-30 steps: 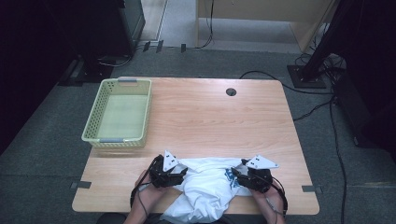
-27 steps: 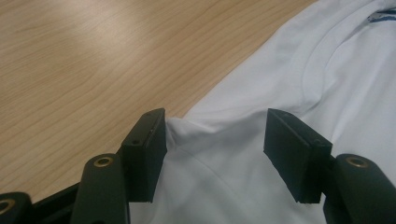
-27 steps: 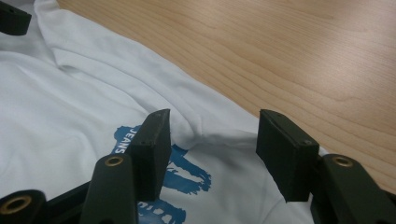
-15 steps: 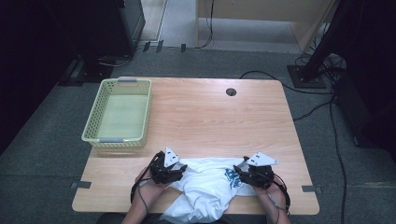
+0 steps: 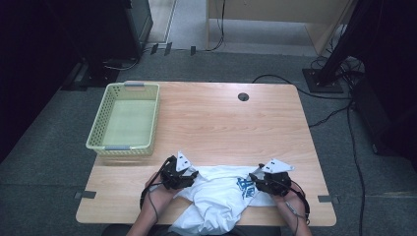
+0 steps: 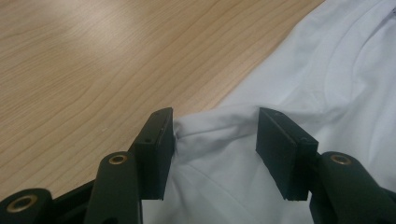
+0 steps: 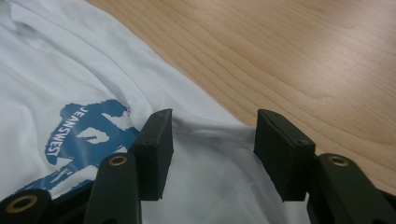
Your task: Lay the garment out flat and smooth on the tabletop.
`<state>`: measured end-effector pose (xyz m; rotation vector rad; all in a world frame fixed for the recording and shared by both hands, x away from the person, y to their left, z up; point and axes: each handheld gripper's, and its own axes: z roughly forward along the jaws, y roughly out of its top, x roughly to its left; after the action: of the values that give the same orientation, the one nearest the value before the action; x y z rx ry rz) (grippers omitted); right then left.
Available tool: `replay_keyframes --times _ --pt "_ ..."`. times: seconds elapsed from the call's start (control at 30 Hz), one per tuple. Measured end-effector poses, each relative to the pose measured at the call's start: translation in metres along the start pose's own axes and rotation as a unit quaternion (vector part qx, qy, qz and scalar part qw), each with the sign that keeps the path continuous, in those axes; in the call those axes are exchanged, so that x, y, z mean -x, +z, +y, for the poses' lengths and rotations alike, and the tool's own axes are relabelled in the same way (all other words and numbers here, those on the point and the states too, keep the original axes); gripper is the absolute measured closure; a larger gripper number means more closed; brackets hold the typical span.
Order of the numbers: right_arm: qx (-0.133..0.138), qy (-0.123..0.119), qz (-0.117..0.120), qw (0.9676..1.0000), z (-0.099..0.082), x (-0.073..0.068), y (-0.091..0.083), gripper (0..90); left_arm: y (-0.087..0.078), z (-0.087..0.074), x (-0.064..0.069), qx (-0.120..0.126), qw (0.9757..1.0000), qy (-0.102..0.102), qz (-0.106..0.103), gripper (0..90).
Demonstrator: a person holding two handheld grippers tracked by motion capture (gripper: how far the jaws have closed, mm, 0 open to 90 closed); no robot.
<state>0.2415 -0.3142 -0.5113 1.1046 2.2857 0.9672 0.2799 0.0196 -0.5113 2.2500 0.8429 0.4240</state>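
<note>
High view showed a pale green basket (image 5: 124, 118) standing on the far left part of the wooden bench (image 5: 216, 123), well apart from the work. At the near edge a white T-shirt (image 5: 216, 196) with a blue print lay crumpled, part of it hanging over the bench's near side. The left hand-held gripper (image 5: 189, 176) sat at the shirt's left edge, held by the person's left hand (image 5: 164, 189). In the left gripper view the left hand-held gripper (image 6: 215, 135) had its jaws apart with a raised fold of the shirt (image 6: 303, 70) between them; the left jaw touched the cloth, the right jaw stood clear of it, and the jaws had just been closing. Further right, the right hand-held gripper (image 5: 256, 179) lay at the shirt's right edge by the blue print. In the right gripper view the right hand-held gripper (image 7: 214, 135) also stood apart, its jaws straddling a low ridge of cloth without pinching it, having just closed a little, with the print (image 7: 88, 130) just to their left.
</note>
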Motion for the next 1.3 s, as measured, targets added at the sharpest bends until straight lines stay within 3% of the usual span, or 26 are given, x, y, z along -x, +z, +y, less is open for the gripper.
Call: replay_keyframes --times 0.13,0.3,0.4,0.5,0.6,0.67,0.77,1.0,1.3 --pt "-0.007 0.002 0.000 1.0000 -0.002 0.003 0.003 51.1 0.002 0.001 -0.003 -0.003 1.0000 -0.002 -0.001 51.8" --pt "-0.014 0.006 -0.003 0.9999 -0.003 0.004 0.007 56.6 0.003 0.003 -0.003 -0.003 0.9999 -0.002 -0.010 67.9" --pt "-0.015 0.007 -0.001 0.9999 -0.002 0.004 0.008 65.9 0.003 0.006 0.000 -0.014 0.9998 0.012 -0.009 79.0" --pt "-0.017 0.018 0.013 0.9996 0.000 0.003 0.009 78.6 0.004 0.008 0.002 -0.020 0.9997 0.016 -0.006 84.6" --pt "-0.023 0.021 0.011 0.9995 0.002 0.003 0.010 86.4 0.004 0.008 0.001 -0.018 0.9998 0.008 -0.008 86.5" --pt "-0.012 0.033 0.020 0.9992 0.003 0.005 0.008 89.6 0.002 0.008 -0.001 -0.012 0.9998 -0.001 -0.015 86.8" --pt "0.006 0.044 0.019 0.9988 0.005 0.007 0.001 90.0 -0.004 0.011 -0.004 0.009 0.9997 -0.013 -0.020 86.8" --pt "0.003 0.039 0.015 0.9991 0.005 0.007 0.001 89.8 -0.007 0.015 -0.008 0.016 0.9996 -0.013 -0.017 86.8" --pt "0.026 0.040 0.000 0.9989 0.016 0.013 0.000 90.0 -0.012 0.026 -0.021 0.029 0.9994 -0.016 -0.009 86.7"
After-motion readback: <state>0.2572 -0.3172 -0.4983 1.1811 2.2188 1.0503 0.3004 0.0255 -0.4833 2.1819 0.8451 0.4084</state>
